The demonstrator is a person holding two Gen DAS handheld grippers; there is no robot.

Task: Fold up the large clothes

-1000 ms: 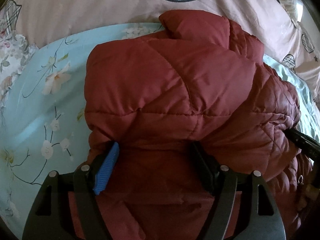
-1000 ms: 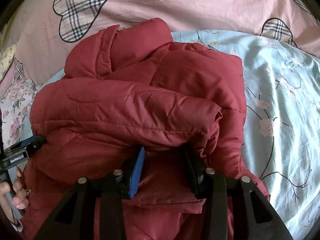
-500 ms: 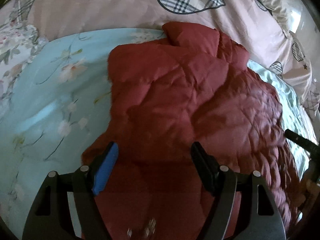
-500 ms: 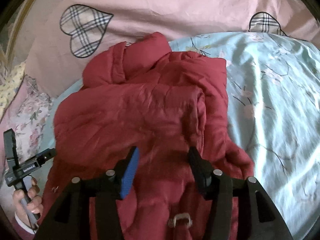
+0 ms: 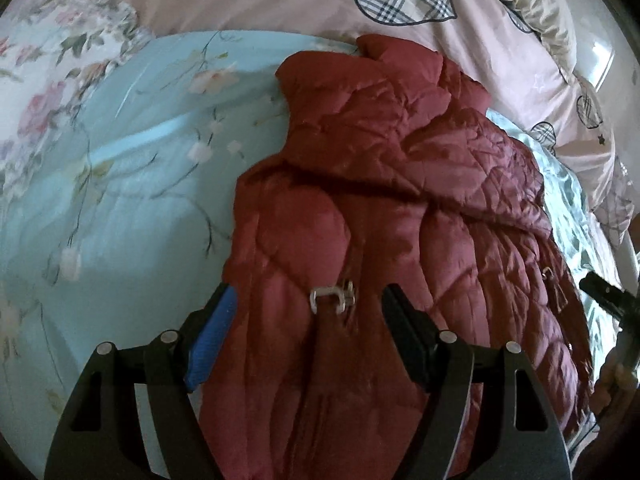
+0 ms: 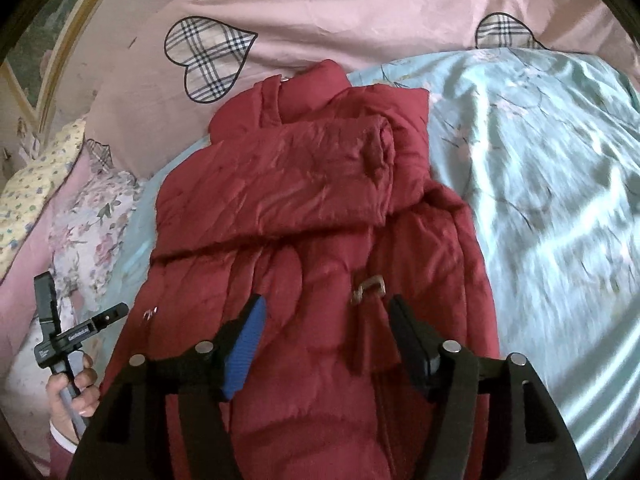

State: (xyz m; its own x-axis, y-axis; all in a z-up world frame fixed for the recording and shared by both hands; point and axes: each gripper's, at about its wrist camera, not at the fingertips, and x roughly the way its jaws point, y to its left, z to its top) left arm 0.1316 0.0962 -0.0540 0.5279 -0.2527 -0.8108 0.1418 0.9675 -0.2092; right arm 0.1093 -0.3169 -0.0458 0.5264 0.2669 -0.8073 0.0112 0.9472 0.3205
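A dark red quilted puffer jacket [image 5: 380,208] lies on the light blue floral bed cover [image 5: 132,184], its sleeves folded across the chest. It also shows in the right wrist view [image 6: 304,208]. A metal buckle [image 5: 332,298] lies on its lower front and shows in the right wrist view too [image 6: 368,286]. My left gripper [image 5: 308,316] is open and empty above the jacket's lower part. My right gripper [image 6: 326,320] is open and empty above the same part. The left gripper also shows in the right wrist view [image 6: 72,328], held in a hand.
A pink quilt with plaid hearts [image 6: 320,12] lies beyond the jacket's collar. A floral pillow [image 6: 92,216] lies at the left in the right wrist view. Blue cover [image 6: 560,184] spreads to the right of the jacket.
Both grippers let go of the jacket's folded part and pulled back and up. The jacket now lies flatter, and the buckle has come into view.
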